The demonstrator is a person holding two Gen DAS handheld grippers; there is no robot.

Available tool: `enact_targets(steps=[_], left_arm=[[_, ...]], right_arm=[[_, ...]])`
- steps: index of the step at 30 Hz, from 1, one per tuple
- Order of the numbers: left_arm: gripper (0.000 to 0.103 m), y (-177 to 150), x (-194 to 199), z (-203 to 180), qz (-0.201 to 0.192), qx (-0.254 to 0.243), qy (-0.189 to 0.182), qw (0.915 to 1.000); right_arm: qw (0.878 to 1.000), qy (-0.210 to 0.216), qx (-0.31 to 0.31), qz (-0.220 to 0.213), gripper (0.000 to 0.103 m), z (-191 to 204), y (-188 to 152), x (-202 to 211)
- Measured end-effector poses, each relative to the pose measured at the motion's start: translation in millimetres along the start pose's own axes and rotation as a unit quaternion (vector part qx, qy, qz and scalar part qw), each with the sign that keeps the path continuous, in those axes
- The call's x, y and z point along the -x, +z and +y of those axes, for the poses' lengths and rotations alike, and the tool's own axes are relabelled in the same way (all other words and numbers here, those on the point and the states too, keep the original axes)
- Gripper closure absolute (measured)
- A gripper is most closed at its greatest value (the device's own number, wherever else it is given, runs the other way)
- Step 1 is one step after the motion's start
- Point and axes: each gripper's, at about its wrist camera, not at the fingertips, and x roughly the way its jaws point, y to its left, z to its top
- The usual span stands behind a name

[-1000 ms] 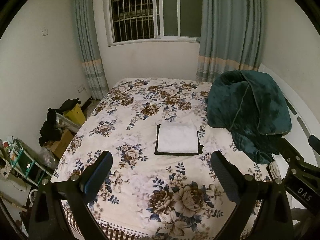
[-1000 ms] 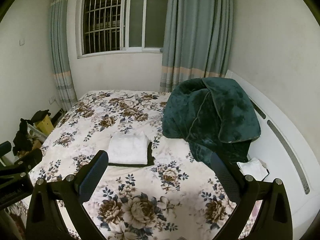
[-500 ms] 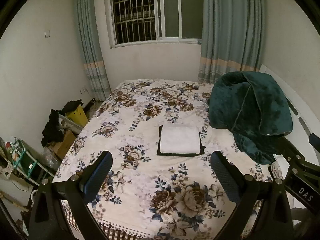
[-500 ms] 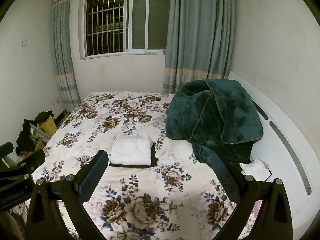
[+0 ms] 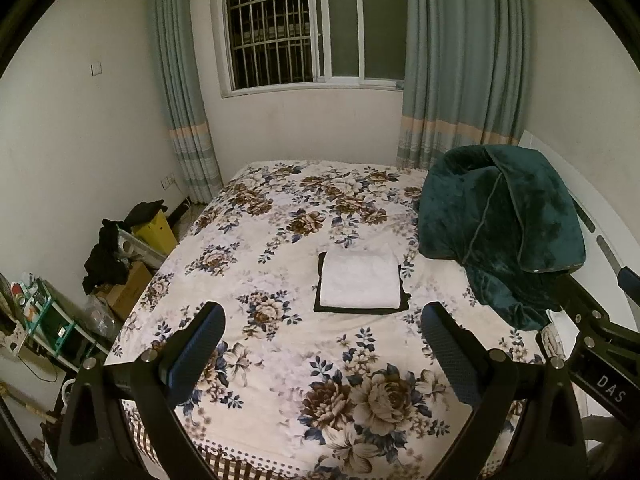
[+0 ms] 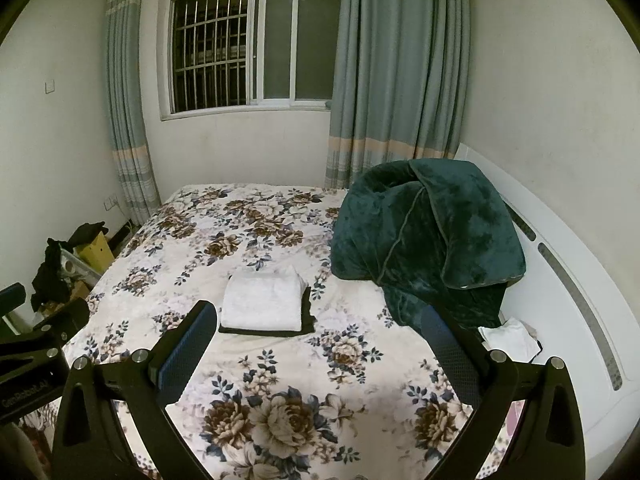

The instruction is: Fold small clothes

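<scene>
Both tools held high, back from the bed (image 5: 280, 420), looking down its length

- Left gripper (image 5: 320, 344): fingers spread wide, nothing between them
- Right gripper (image 6: 316, 344): fingers likewise spread, empty
- Task items: a white folded cloth (image 5: 360, 280) lies squared on top of a dark folded cloth (image 5: 362, 310), 2 pieces in a neat stack at mid-bed, well apart from both grippers. Dark edge shows along the near side and the sides, so the lower piece is slightly larger. Judged finished: edges aligned, nothing loose
- White piece looks soft, terry-like, thick, with rounded fold edges; the dark one thin and flat
- Floral bedspread, smooth matte weave, lies flat: a good folding surface
- Green plush blanket (image 6: 424, 240), heaped against the white headboard (image 6: 568, 280), likely pushed aside to free room
- More white cloth (image 6: 510, 334) crumpled just beside the headboard, possibly next
</scene>
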Motion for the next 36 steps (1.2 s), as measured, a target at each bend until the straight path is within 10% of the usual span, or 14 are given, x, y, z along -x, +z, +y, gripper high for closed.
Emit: enact_targets(steps=[36], left_arm=[[0.003, -0.9, 2.2, 1.0, -0.004, 0.003, 0.000, 1.0000]], right_arm=[[1.000, 0.000, 0.000, -0.003, 0.000, 1.7, -3.5, 1.6]])
